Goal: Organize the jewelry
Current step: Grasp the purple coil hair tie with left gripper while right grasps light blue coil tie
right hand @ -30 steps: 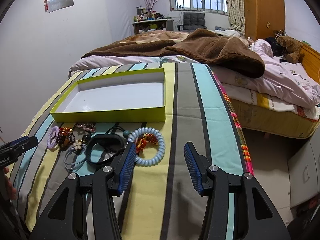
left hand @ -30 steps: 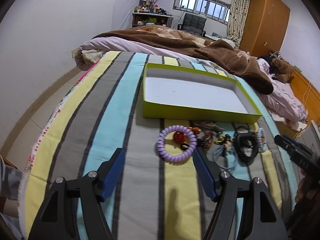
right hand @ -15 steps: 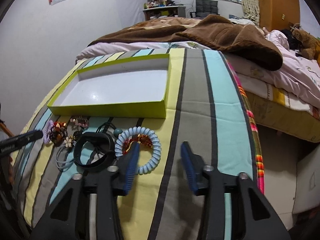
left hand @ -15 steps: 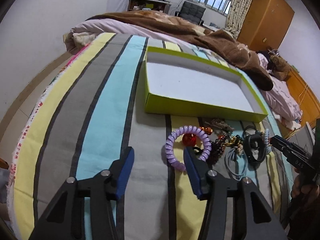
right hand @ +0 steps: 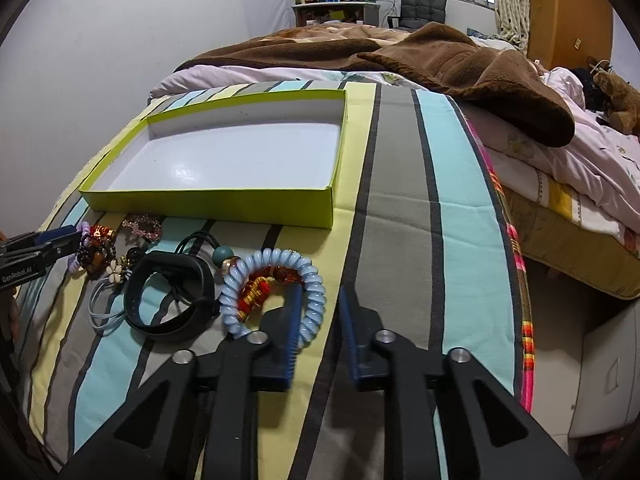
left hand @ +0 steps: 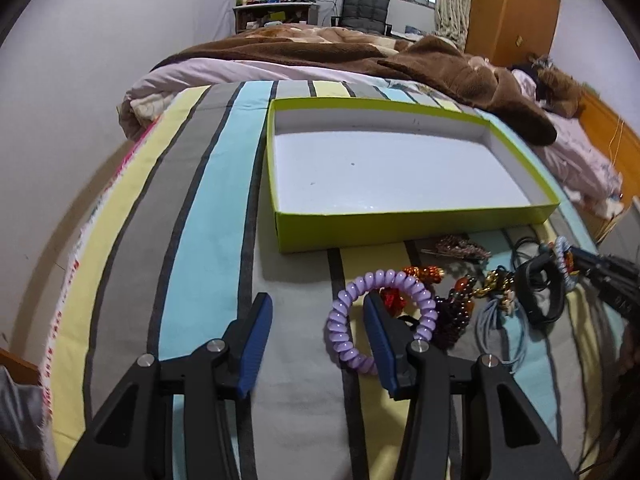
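Both hands are going for a first pick from the jewelry strewn on the striped bed cover, just in front of the empty green box. The left tool is closing, one finger inside the purple coil hair tie and the other outside it, pads not yet on the coil. The right tool is closing on the rim of the blue coil hair tie, a gap still showing. Next, I'd judge, each needs a firm pinch, then a lift over the near wall into the box.

lilac coil band, pale-blue coil band, lime-green box, striped bedspread
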`<control>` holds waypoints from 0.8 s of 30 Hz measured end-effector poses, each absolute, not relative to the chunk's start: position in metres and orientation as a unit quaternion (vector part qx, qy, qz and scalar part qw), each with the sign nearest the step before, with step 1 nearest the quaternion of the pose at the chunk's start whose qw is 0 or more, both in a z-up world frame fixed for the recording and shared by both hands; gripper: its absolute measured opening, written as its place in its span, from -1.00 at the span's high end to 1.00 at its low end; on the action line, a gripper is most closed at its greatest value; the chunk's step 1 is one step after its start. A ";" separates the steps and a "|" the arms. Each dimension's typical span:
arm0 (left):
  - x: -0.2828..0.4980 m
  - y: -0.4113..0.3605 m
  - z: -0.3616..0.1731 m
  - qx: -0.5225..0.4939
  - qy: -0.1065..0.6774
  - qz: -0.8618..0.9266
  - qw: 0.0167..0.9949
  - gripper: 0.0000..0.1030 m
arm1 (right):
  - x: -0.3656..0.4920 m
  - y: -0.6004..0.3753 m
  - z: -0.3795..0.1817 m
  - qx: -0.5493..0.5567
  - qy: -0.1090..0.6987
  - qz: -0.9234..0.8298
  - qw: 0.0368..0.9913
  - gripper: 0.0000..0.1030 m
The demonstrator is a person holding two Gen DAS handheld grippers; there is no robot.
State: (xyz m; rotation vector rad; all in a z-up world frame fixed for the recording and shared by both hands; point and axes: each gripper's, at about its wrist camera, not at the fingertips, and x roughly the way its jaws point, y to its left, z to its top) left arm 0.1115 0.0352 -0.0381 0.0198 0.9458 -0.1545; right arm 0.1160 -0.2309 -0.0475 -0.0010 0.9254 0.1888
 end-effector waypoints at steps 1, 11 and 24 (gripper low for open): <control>0.113 0.034 -0.038 0.017 0.456 -0.072 0.887 0.05 | 0.116 -0.231 -0.047 0.000 0.446 0.090 0.891 0.79; 0.116 0.024 -0.036 0.050 0.455 -0.083 0.885 0.76 | 0.112 -0.236 -0.040 0.014 0.427 0.085 0.900 0.80; 0.104 0.037 -0.020 0.003 0.427 -0.088 0.900 0.80 | 0.104 -0.242 -0.023 0.043 0.398 0.087 0.912 0.80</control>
